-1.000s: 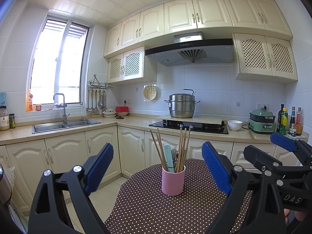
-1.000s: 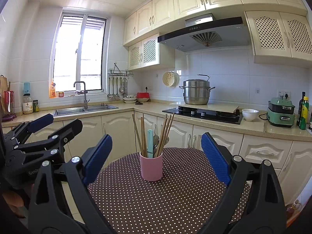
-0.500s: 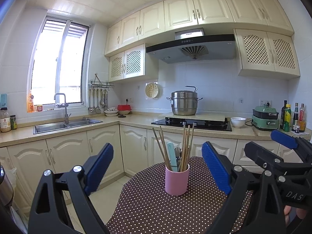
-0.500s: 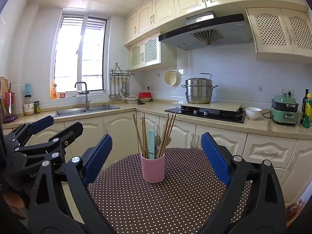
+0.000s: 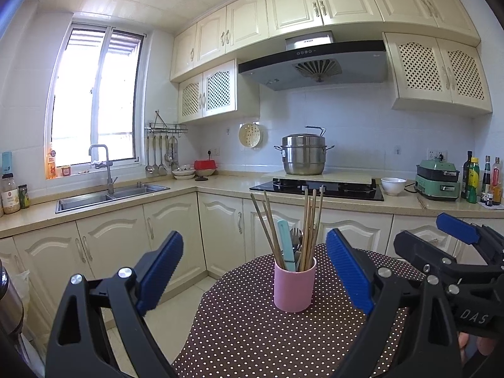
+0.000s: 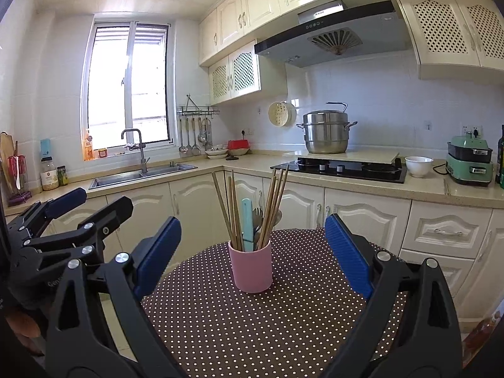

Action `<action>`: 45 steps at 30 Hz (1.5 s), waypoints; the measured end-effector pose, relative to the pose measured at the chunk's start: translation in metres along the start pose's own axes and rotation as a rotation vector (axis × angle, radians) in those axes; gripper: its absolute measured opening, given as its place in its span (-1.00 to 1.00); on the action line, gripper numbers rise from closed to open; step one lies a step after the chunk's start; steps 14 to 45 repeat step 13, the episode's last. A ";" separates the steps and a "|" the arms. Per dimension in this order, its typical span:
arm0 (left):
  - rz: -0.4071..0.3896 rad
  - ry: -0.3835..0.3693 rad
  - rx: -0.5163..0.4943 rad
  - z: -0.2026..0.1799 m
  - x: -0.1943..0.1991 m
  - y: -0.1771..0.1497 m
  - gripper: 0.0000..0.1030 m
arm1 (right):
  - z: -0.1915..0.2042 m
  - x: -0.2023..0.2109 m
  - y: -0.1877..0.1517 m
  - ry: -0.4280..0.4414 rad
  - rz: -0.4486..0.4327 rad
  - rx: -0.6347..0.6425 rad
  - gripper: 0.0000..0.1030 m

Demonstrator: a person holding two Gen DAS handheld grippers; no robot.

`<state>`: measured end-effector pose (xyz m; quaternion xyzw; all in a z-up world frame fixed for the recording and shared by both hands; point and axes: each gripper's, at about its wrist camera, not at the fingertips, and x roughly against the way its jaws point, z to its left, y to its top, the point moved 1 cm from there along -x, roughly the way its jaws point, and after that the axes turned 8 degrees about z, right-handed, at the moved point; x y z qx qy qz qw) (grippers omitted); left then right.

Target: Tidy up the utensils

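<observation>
Since the earlier frames, both cameras have been tilted slightly upward and the pink cup (image 5: 294, 285) now sits a little lower and larger in each view, so both grippers appear to have been eased toward it. On the dotted brown tablecloth (image 5: 267, 340) the cup is seen upright, holding wooden chopsticks (image 5: 310, 223) fanned in two bunches, a teal-handled utensil (image 5: 285, 239) and a metal fork (image 5: 295, 236) and spoon behind them. No loose utensil is seen on the cloth.

The left gripper (image 5: 255, 271) is held with its blue pads spread wide and nothing between them; the right gripper (image 6: 252, 252) is likewise spread wide and empty. Each is seen at the edge of the other's view.

The scene would fit utensils already gathered into the cup, or a mixed cup awaiting sorting; which one cannot be settled. If anything is to be gripped, a single item should be taken near its top, clear of its neighbours, and lifted straight along its length. The cup looks light and top-heavy, so steadying by the other gripper would be advised.
</observation>
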<state>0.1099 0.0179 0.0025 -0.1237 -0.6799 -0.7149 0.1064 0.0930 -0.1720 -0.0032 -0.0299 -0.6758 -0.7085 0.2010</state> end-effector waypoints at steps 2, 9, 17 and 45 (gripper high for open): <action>0.016 -0.002 0.000 0.000 -0.007 -0.003 0.76 | -0.002 -0.007 -0.003 -0.001 0.019 -0.006 0.77; 0.102 -0.013 0.003 -0.007 -0.042 -0.016 0.76 | -0.015 -0.035 -0.017 -0.024 0.088 -0.025 0.77; 0.209 -0.050 0.018 -0.011 -0.075 -0.030 0.76 | -0.026 -0.058 -0.027 -0.058 0.149 -0.025 0.77; 0.209 -0.050 0.018 -0.011 -0.075 -0.030 0.76 | -0.026 -0.058 -0.027 -0.058 0.149 -0.025 0.77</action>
